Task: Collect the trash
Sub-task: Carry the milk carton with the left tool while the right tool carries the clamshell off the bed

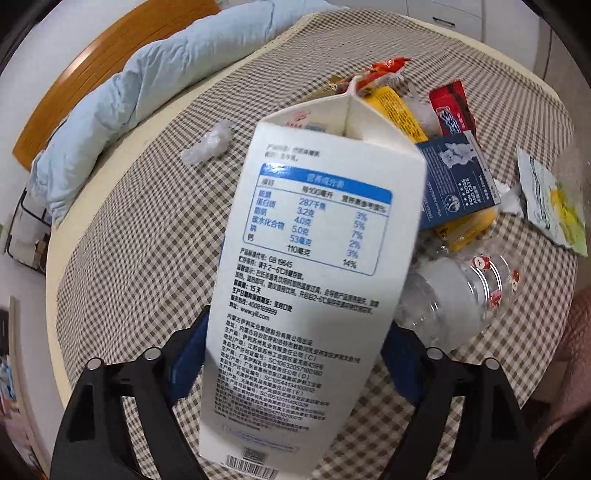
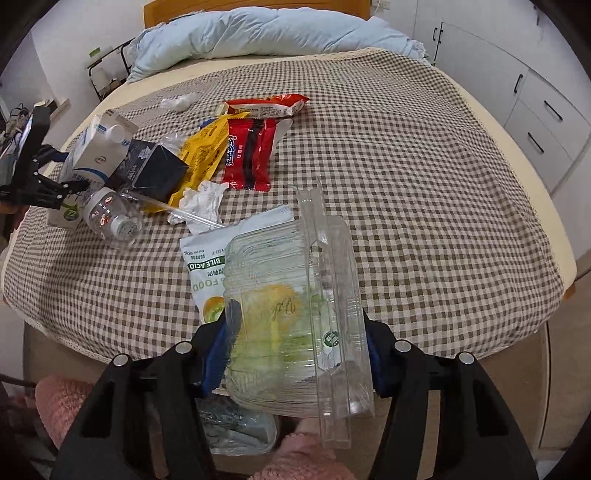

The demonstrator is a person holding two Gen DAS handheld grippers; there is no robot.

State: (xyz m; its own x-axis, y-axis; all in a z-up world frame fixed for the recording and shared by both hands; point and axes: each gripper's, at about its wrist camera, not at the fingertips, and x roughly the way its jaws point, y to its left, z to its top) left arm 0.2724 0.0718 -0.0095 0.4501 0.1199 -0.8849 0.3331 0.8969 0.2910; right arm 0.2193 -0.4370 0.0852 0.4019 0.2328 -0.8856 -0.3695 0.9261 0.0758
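While left gripper clamps milk carton, right gripper clamps clamshell (right view only).

A bed is seen covered with a brown-and-white checked blanket edged in cream trim, over a cream sheet. A pale blue quilt is bunched along the far end, against an orange wooden headboard. White cabinets with dark handles are lined along the right-hand wall, and a black wire rack is placed beside the bed on the left. The walls are shown plain and white, and the room is evenly lit. Tan flooring is visible beside the foot of the bed.
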